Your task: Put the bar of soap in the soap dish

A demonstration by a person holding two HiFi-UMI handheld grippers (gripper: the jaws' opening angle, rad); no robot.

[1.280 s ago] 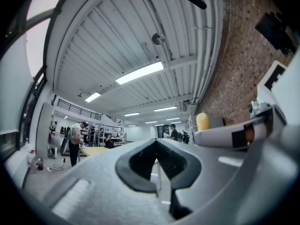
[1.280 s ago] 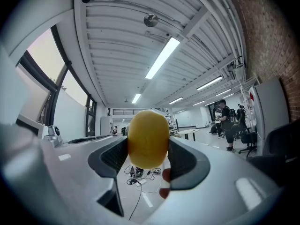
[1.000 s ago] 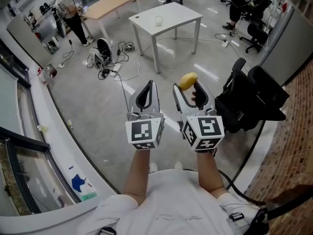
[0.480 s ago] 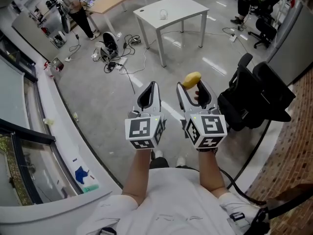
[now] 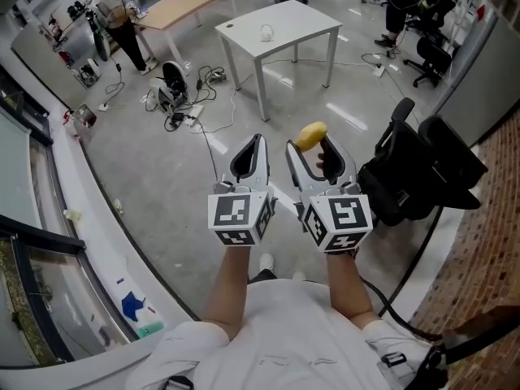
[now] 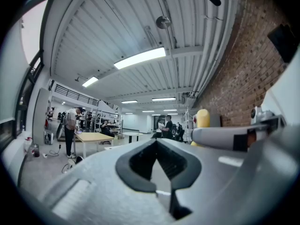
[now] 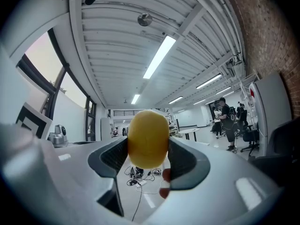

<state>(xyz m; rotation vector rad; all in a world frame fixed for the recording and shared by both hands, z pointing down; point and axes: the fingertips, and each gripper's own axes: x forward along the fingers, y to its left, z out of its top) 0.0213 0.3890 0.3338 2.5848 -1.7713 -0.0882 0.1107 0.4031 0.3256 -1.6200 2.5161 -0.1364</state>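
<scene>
Soap (image 7: 148,137) sits pinched in right gripper (image 5: 312,146); left gripper (image 5: 254,142) closed, empty; pale thing (image 5: 266,32) on far table (image 5: 305,21), perhaps a dish.

The bar of soap (image 5: 311,135) is yellow, the table (image 5: 301,24) white (the brick wall (image 5: 487,242) reddish-brown).

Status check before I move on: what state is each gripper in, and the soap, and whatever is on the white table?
Left gripper: jaws together, nothing between them.
Right gripper: shut on the bar of soap.
Bar of soap: yellow, clamped between the right jaws, held in the air.
White table: upright, some way ahead.
Small pale object: sitting on the table, too small to identify.
</scene>
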